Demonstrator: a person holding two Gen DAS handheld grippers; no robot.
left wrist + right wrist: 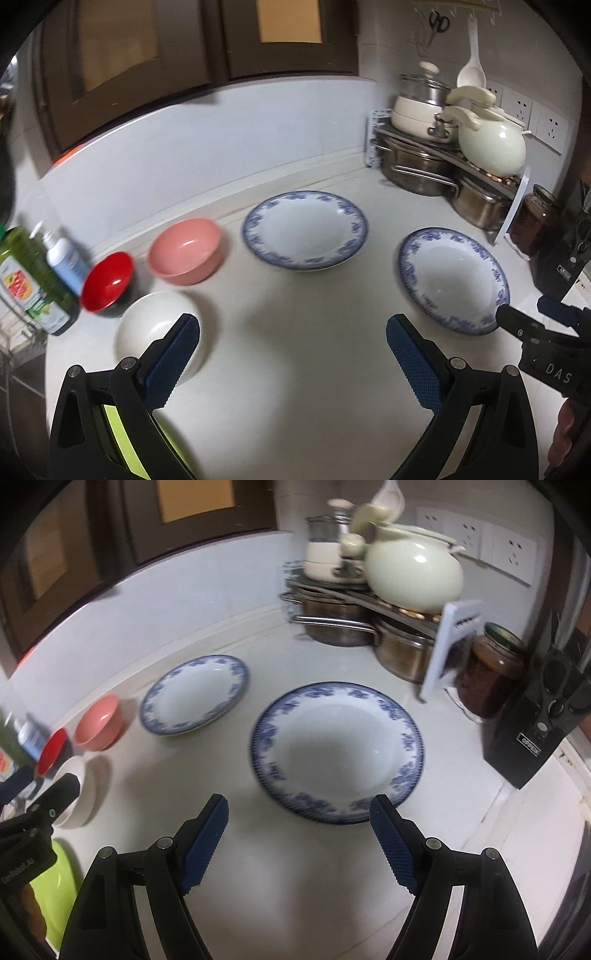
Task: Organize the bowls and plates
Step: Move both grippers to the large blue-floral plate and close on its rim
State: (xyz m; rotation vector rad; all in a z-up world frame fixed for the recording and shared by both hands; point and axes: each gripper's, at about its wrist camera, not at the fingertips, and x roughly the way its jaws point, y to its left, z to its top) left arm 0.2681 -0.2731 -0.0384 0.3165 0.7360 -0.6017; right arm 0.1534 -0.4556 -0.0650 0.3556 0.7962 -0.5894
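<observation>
Two blue-rimmed white plates lie apart on the white counter: the far plate (305, 229) (194, 695) near the back wall and the near plate (453, 278) (337, 751) to its right. A pink bowl (184, 250) (99, 723), a red bowl (107, 280) (51, 751) and a white bowl (155, 332) (79, 792) cluster at the left. My left gripper (293, 330) is open over bare counter, its left finger in front of the white bowl. My right gripper (299, 806) is open just before the near plate's front rim, and it shows at the right of the left wrist view (532, 325).
A rack with steel pots (417, 170) and a cream teapot (415, 570) fills the back right corner, with a dark jar (487, 672) and a black knife block (535, 727) beside it. Bottles (33, 280) stand at the left edge. A lime-green object (61, 890) lies low left.
</observation>
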